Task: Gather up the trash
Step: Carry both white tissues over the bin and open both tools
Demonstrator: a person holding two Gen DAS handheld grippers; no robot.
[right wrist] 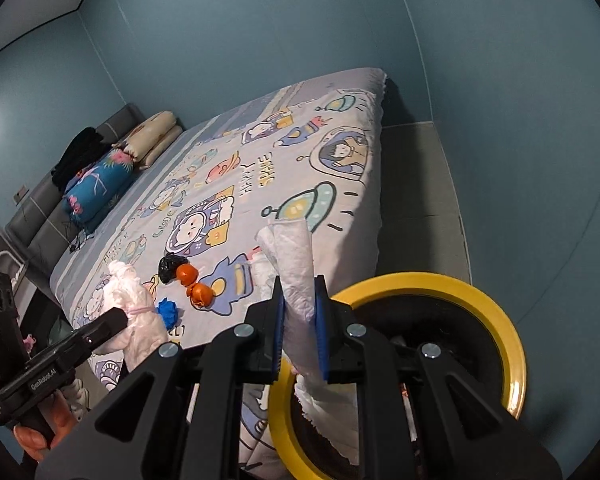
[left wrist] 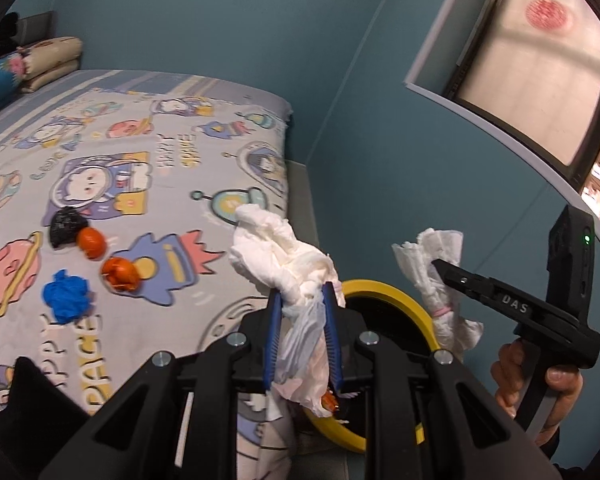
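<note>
The left gripper [left wrist: 302,292] was clamped on a crumpled white tissue wad [left wrist: 276,248], its blue pads [left wrist: 274,336] pressed against the paper so that the bulk of it bloomed out above the fingertips and a thinner tail hung down between the jaws. The right gripper [right wrist: 298,284] was closed almost fully on a second white tissue [right wrist: 296,252], a flatter, folded piece that stood up past the tips and trailed out below them. Seen from the left wrist camera, that second tissue carried a thin pink band around its lower part, and a hand [left wrist: 540,392] gripped the black handle beneath it.

Both grippers hung at the foot of the bed [right wrist: 352,128], just beside a bin with a yellow rim [right wrist: 496,308] and a dark inside — the right gripper's tissue hung over the bin's opening, while the left one's wad sat near the rim on the bed side.

More trash lay on the cartoon-printed bedspread [left wrist: 148,128], well apart from the grippers: a crumpled black scrap [left wrist: 66,224], two orange peel-like lumps [left wrist: 92,242] close by it — one touching the black piece — and a crumpled blue wad [left wrist: 66,294] a little nearer the bed's edge. Folded bedding and a blue patterned pillow [right wrist: 100,180] were stacked at the far head of the bed, against the blue wall [left wrist: 220,20].
</note>
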